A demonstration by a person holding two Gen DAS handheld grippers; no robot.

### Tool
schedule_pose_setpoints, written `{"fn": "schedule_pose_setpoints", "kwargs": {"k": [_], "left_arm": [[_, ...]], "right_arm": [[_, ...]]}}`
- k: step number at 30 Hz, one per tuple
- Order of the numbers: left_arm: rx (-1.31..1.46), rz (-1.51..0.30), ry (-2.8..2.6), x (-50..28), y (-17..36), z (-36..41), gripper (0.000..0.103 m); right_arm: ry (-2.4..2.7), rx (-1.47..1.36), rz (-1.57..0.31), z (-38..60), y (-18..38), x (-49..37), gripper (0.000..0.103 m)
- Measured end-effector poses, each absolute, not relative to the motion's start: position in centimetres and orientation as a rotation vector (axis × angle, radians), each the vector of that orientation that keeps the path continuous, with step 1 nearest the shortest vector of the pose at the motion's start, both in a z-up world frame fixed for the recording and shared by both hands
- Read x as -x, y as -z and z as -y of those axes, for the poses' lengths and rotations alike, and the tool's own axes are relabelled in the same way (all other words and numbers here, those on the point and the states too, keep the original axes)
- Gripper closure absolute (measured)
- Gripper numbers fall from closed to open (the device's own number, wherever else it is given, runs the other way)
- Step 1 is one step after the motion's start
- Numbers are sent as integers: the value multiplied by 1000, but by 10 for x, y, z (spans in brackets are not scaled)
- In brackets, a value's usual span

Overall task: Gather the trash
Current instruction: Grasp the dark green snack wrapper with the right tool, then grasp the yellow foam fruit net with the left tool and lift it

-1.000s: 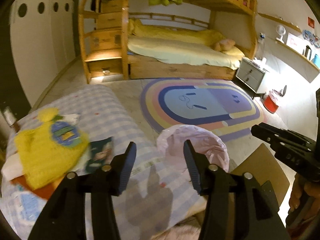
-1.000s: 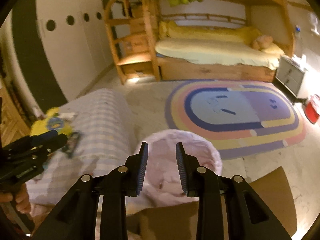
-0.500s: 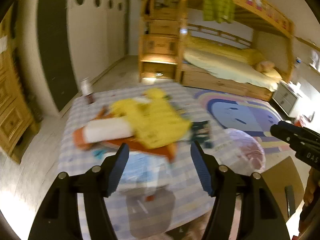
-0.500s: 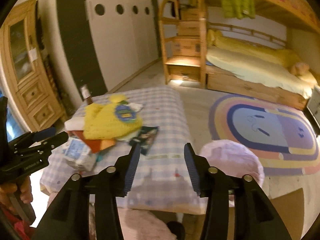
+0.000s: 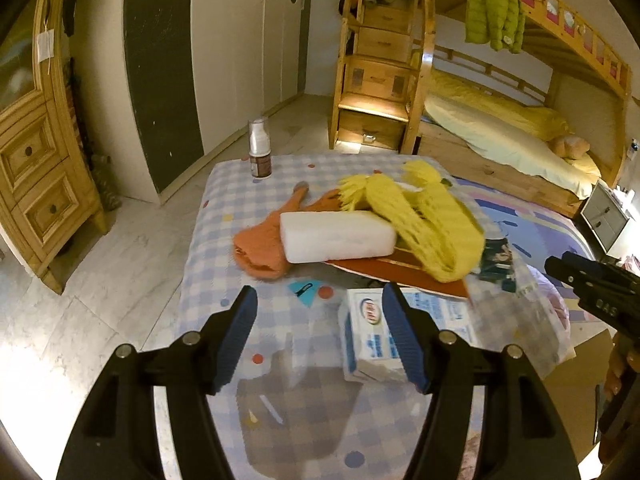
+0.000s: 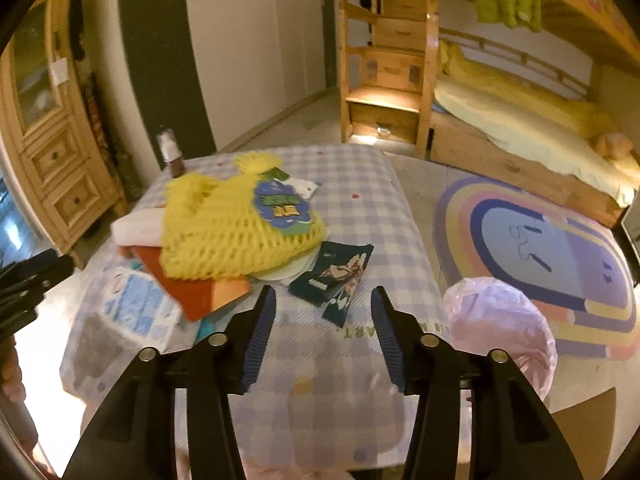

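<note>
A table with a checked cloth (image 5: 216, 248) carries a litter pile: a yellow foam net (image 5: 424, 216), a white foam block (image 5: 336, 236), an orange cloth (image 5: 258, 248), a blue-white pack (image 5: 372, 336), a dark snack wrapper (image 6: 336, 280) and a small bottle (image 5: 259, 154). My left gripper (image 5: 318, 300) hangs open over the cloth's near end, with the pack just beyond its right finger. My right gripper (image 6: 323, 300) has nothing between its jaws, which are closing; the wrapper lies just past its tips. A pink-lined bin (image 6: 500, 332) stands at the table's right.
A brown cardboard box (image 6: 588, 412) sits on the floor beside the bin. A striped rug (image 6: 540, 248) and a wooden bunk bed (image 5: 500, 132) lie beyond. A wooden cabinet (image 5: 36, 184) and white wardrobe doors (image 5: 240, 60) stand to the left.
Both grippers swung left, from over the pink bin to the table's litter pile. The left jaws opened wider. The right jaws widened, then narrowed a little.
</note>
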State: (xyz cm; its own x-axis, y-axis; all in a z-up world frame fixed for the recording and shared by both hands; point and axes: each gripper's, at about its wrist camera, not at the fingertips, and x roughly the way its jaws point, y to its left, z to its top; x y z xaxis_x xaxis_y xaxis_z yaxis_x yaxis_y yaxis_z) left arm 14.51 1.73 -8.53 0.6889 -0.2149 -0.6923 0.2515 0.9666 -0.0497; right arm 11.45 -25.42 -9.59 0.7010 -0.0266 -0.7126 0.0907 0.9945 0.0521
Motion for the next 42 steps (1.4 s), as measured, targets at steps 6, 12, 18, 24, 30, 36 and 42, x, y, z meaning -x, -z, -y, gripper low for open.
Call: {"fn": "schedule_pose_setpoints", "kwargs": {"k": [6,12,18,24,30,36,42], "left_arm": [[-31,-779,254,-159,93,-19,40],[-2,-780,219,-168,97,-12,40],[-7,-785,183,-174,98,0,39],[-17,-806,172,-177,101,12,39],[-33,-815,179,-170,100,21,39],[-56,-804,219,-154,95,38,32],[-59,-828,309,-155,96,69,32]], "right_arm": [[69,-119,-827,269,112,-140,71],[47,-168,-876,288,128,-170,65],[18,-218,-912,301,145,-190,58],[-33,-251,-915,302,153,-193,72],[-57,-265,-856,304,131,-171,95],[-17,-167,-763,299,100,-135,95],[10,-128,-735,303,91,-116,95]]}}
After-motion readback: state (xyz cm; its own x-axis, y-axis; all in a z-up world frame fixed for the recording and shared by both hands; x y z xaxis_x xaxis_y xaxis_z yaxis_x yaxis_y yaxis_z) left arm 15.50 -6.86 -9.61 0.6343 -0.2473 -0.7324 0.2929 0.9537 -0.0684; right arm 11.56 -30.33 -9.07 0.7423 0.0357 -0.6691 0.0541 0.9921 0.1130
